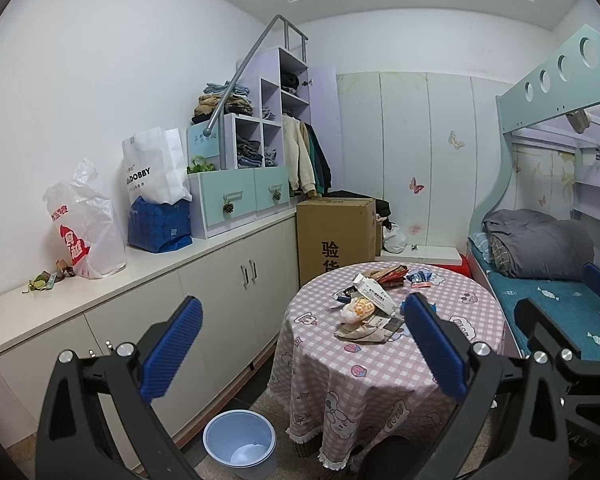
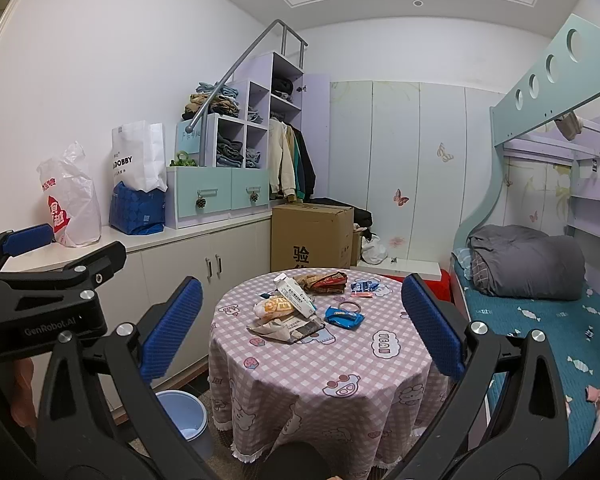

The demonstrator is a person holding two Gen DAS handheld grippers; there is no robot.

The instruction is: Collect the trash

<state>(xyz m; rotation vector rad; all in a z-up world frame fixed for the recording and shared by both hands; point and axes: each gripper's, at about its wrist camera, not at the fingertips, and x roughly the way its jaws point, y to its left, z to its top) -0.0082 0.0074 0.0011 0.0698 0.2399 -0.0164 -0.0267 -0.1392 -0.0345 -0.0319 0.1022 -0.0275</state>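
A round table (image 1: 380, 380) (image 2: 320, 368) under a pink checked cloth carries the trash. On it lie a white milk carton (image 1: 374, 294) (image 2: 296, 294), an orange bread wrapper (image 1: 358, 308) (image 2: 274, 306), crumpled paper (image 1: 368, 330) (image 2: 288, 328), brown wrappers (image 1: 388, 274) (image 2: 324, 282) and a blue wrapper (image 2: 344, 316). A light blue bin (image 1: 240, 436) (image 2: 182, 416) stands on the floor left of the table. My left gripper (image 1: 302, 346) and right gripper (image 2: 302, 328) both hang open short of the table, with nothing between their blue pads.
A white cabinet counter (image 1: 160, 268) along the left wall bears plastic bags, a blue bag, drawers and small scraps (image 1: 46, 280). A cardboard box (image 1: 336, 236) stands behind the table. A bunk bed (image 2: 540, 320) with a grey quilt fills the right side.
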